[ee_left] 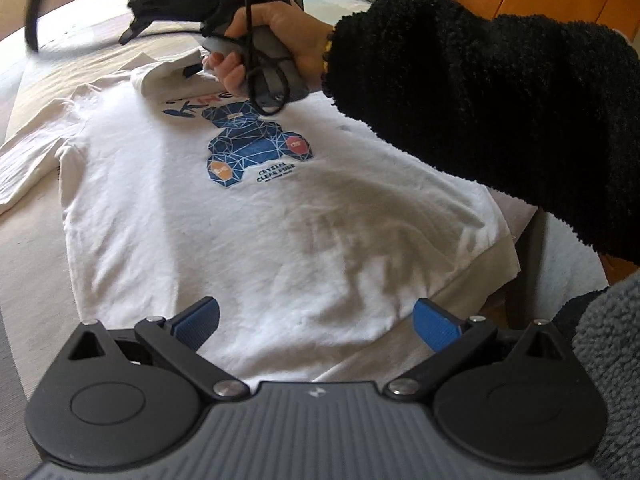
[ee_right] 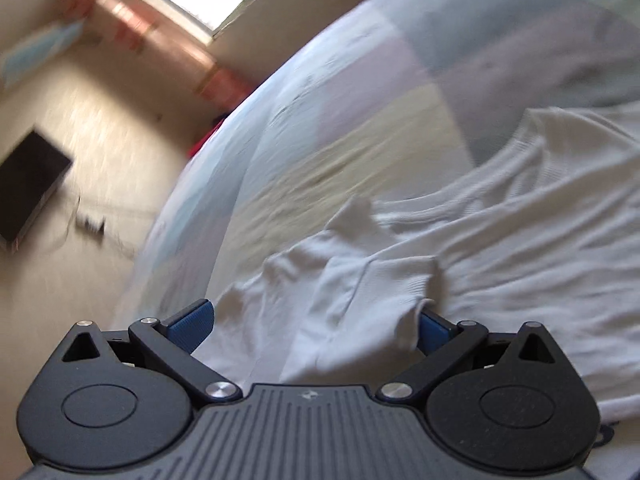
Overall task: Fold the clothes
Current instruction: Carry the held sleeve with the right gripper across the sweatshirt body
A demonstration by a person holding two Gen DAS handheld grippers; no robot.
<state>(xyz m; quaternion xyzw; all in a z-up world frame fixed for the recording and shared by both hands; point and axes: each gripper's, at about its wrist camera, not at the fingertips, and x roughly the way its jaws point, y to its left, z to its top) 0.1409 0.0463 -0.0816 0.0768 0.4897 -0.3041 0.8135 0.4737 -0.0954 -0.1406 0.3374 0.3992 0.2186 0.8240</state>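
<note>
A bed [ee_left: 24,216] with a pale patchwork cover fills most of both views, and a white sweatshirt [ee_left: 240,232] lies spread front-up across it, its blue bear print [ee_left: 256,152] facing up and one sleeve [ee_left: 32,160] stretched flat toward the left in the left wrist view. A black fleece sleeve [ee_left: 480,92] reaches over the garment from the right, its hand [ee_left: 272,44] wrapped round the handle of the right gripper [ee_right: 314,326], near the collar. That gripper's fingers stand wide apart, with a loose ribbed cuff [ee_right: 384,284] lying between them, draped against one pad. The left gripper [ee_left: 316,320] hovers over the hem, its blue fingers [ee_left: 198,322] also spread wide, holding nothing.
</note>
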